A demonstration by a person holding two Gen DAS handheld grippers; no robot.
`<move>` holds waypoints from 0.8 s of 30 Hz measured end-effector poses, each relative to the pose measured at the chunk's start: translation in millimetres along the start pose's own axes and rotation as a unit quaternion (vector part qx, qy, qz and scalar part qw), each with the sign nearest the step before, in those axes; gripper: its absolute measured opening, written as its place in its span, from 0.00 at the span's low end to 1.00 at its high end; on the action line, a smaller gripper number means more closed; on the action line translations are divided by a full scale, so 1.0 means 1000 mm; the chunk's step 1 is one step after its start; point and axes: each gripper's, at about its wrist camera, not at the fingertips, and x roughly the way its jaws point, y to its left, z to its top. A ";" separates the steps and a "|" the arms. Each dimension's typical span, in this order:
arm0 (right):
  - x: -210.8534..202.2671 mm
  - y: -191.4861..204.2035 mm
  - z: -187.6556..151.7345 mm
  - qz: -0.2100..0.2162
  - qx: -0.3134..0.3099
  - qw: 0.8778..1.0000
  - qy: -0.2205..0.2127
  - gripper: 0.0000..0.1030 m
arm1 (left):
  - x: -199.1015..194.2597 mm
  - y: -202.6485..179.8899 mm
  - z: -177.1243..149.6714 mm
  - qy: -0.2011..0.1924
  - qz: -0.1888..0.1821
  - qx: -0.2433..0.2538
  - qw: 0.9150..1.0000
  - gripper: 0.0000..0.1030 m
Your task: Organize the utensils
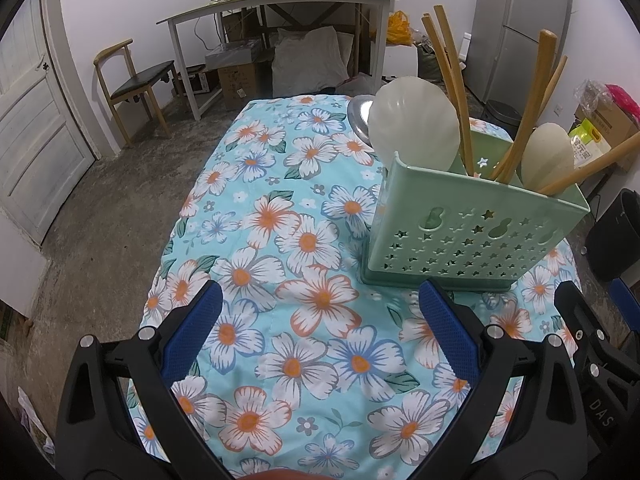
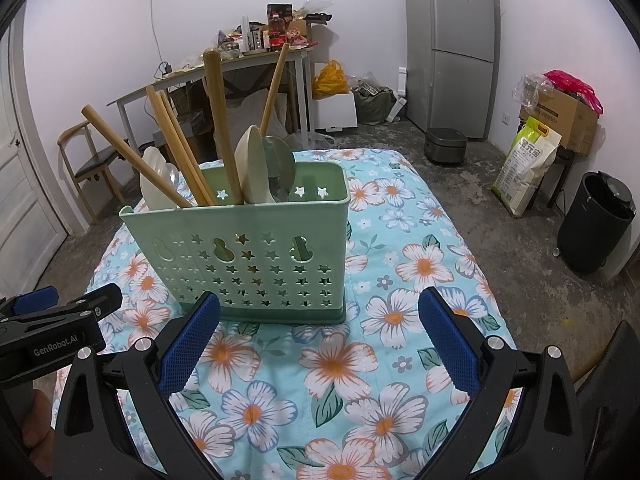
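Both my left gripper [image 1: 320,328] and right gripper [image 2: 320,328] hang spread over bare floral cloth [image 2: 340,380] before the green holder [image 2: 248,256] (three pale spoons, several wooden sticks inside).

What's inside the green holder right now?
The green holder holds several wooden sticks and pale spoons, all standing handle or bowl up. Their lower ends are hidden behind its wall, and I can't tell how it is divided inside.
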 end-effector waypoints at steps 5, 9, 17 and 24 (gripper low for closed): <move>0.000 0.000 0.000 0.000 0.000 1.000 0.000 0.94 | 0.000 0.001 -0.001 0.000 0.000 0.000 1.000 0.92; 0.000 0.000 0.000 0.000 0.000 1.000 0.000 0.94 | 0.000 0.001 -0.001 0.000 0.000 0.000 1.000 0.92; 0.000 0.000 0.000 0.000 0.000 1.000 0.000 0.94 | 0.000 0.001 -0.001 0.000 0.000 0.000 1.000 0.92; 0.000 0.000 0.000 0.000 0.000 1.000 -0.001 0.94 | -0.002 0.001 0.000 0.001 0.000 -0.002 1.000 0.92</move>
